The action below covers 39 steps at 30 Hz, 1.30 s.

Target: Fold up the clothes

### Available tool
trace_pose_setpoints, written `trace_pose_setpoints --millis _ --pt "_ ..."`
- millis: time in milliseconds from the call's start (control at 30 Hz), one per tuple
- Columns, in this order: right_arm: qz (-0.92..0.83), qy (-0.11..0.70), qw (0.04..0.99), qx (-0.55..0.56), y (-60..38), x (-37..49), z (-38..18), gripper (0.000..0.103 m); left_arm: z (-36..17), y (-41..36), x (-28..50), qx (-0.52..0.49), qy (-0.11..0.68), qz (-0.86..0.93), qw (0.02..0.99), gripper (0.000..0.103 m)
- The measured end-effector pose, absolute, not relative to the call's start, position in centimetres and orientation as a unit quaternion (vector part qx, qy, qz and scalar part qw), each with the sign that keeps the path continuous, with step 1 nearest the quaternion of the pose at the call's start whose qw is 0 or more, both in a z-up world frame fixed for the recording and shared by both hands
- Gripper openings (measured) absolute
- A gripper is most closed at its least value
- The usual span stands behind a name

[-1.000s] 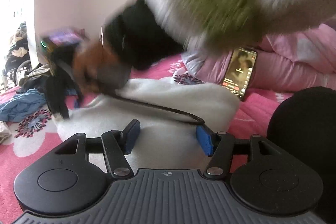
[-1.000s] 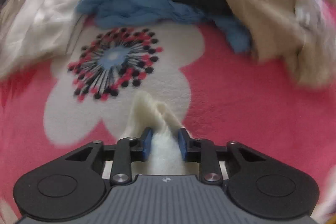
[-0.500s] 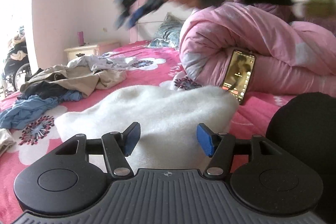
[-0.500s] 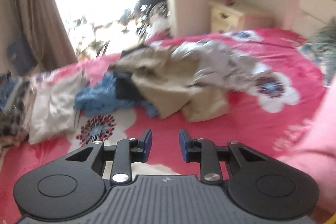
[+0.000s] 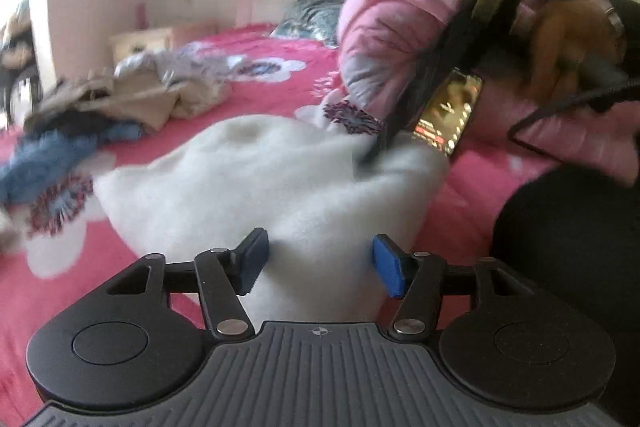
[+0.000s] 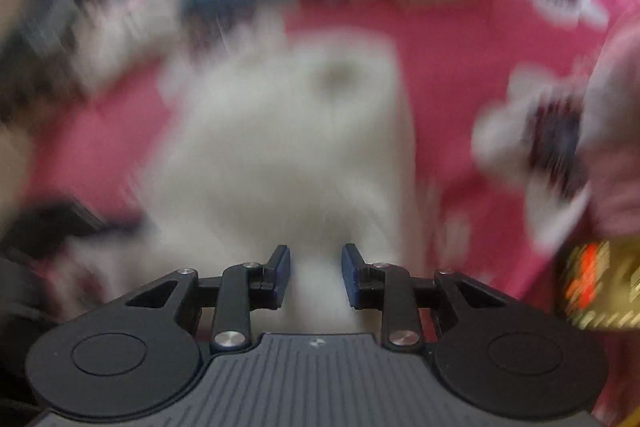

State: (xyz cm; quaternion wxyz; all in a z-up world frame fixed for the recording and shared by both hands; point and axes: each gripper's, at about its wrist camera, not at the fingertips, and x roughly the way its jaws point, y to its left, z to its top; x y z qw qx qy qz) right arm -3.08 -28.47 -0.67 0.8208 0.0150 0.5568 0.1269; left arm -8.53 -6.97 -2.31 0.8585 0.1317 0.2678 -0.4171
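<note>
Left gripper (image 5: 318, 261): jaws stood apart, white fleece garment (image 5: 272, 187) lying beneath and between the blue pads; whether the pads pressed on the cloth could not be told from this angle. Right gripper (image 6: 314, 275): jaws partly parted, white fleece showing in the gap; view heavily blurred, so a grip on the cloth could not be confirmed. In the left wrist view the right gripper's body hung high at the far right over the garment's far right corner, the person's hand (image 5: 568, 43) on its handle.

Garment lay near, centre of the red flowered bedspread (image 5: 280, 95), in a compact, rounded-off heap rather than a neat rectangle. Judged as partly folded at most; edges looked uneven, further folds and squaring likely left.

Far left: a pile of unfolded clothes (image 5: 132, 95), tan and grey, with a blue piece (image 5: 44, 163) nearer. These appeared untouched, so most of the task looked undone.

Right of the garment: a lit phone (image 5: 452, 115) propped against a pink quilt (image 5: 392, 31).
</note>
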Motion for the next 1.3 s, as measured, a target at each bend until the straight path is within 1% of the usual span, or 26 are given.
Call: trace_pose_setpoints --millis 33,67,100,167,233,300,367,433,467,533,567,667,733,800,833,867,933,967,1000,1033,1100,1167,1200,1300 --pt "0.126 0.556 0.822 -0.002 -27.8 -3.5 -2.5 0.028 -2.6 -7.3 -8.9 0.145 0.266 -0.418 0.856 0.059" --pt "0.126 0.546 0.828 -0.012 -27.4 -3.6 -2.6 0.028 -2.8 -7.6 -9.3 0.16 0.257 -0.412 0.859 0.061" --pt "0.119 0.551 0.826 -0.008 -27.4 -3.3 -2.0 0.028 -3.0 -7.7 -9.6 0.173 0.25 -0.407 0.861 0.064" --pt "0.116 0.552 0.826 -0.009 -27.6 -3.0 -0.2 0.028 -2.9 -7.8 -9.8 0.185 0.243 -0.404 0.862 0.065" --pt "0.115 0.533 0.838 -0.012 -28.1 -3.6 1.8 0.028 -2.8 -7.3 -9.5 0.174 0.247 -0.406 0.863 0.065" --pt "0.11 0.532 0.839 -0.014 -28.5 -3.7 2.6 0.028 -2.7 -7.0 -9.3 0.16 0.25 -0.409 0.863 0.065" --pt "0.096 0.556 0.824 -0.049 -28.3 -3.8 0.3 0.028 -2.6 -6.7 -9.3 0.148 0.251 -0.413 0.863 0.065" --pt "0.096 0.566 0.817 -0.056 -28.2 -4.2 -2.3 0.025 -2.5 -6.9 -9.4 0.148 0.246 -0.418 0.862 0.065" --pt "0.093 0.567 0.817 -0.052 -28.2 -4.1 -2.3 0.025 -2.4 -7.1 -9.4 0.151 0.243 -0.42 0.861 0.065" --pt "0.09 0.568 0.817 -0.049 -28.2 -3.9 -2.0 0.024 -2.1 -7.4 -9.4 0.171 0.23 -0.416 0.863 0.061" --pt "0.09 0.567 0.817 -0.049 -28.2 -3.9 -1.8 0.024 -1.6 -7.3 -9.4 0.175 0.222 -0.413 0.866 0.058" --pt "0.098 0.548 0.829 -0.052 -28.0 -4.4 0.3 0.024 0.2 -6.9 -9.4 0.143 0.202 -0.422 0.872 0.057" --pt "0.104 0.535 0.837 -0.054 -27.9 -4.8 1.7 0.026 0.9 -7.1 -9.7 0.137 0.189 -0.432 0.871 0.054" --pt "0.12 0.518 0.845 -0.046 -27.7 -5.2 3.6 0.027 0.3 -7.8 -9.9 0.147 0.203 -0.44 0.862 0.044" --pt "0.136 0.512 0.847 -0.036 -27.4 -5.5 4.4 0.027 -0.4 -8.1 -9.9 0.15 0.223 -0.442 0.856 0.041" --pt "0.145 0.525 0.838 -0.042 -26.8 -5.5 3.6 0.026 -1.0 -8.3 -9.8 0.148 0.24 -0.444 0.851 0.037" --pt "0.162 0.552 0.816 -0.056 -25.6 -5.4 1.9 0.026 -1.7 -8.1 -9.9 0.127 0.254 -0.444 0.85 0.037" --pt "0.16 0.57 0.803 -0.073 -25.0 -5.4 0.0 0.026 -1.9 -8.1 -9.7 0.112 0.267 -0.447 0.846 0.036" --pt "0.156 0.573 0.801 -0.075 -24.9 -5.4 -1.2 0.027 -2.0 -7.9 -9.2 0.088 0.288 -0.452 0.84 0.032" --pt "0.152 0.575 0.8 -0.076 -24.8 -5.3 -2.3 0.027 -2.2 -7.7 -8.8 0.07 0.299 -0.453 0.837 0.032" --pt "0.147 0.581 0.798 -0.052 -25.3 -4.8 -1.5 0.027 -2.0 -7.3 -8.6 0.054 0.301 -0.454 0.837 0.032" --pt "0.151 0.582 0.796 -0.066 -25.1 -4.7 -0.2 0.026 -1.1 -6.7 -8.3 0.037 0.301 -0.459 0.835 0.032" --pt "0.149 0.574 0.802 -0.071 -25.2 -4.5 1.0 0.026 -0.4 -6.4 -8.3 0.03 0.295 -0.461 0.836 0.032" --pt "0.153 0.529 0.833 -0.039 -25.4 -3.6 4.5 0.026 1.2 -5.3 -8.1 0.022 0.261 -0.452 0.853 0.032"
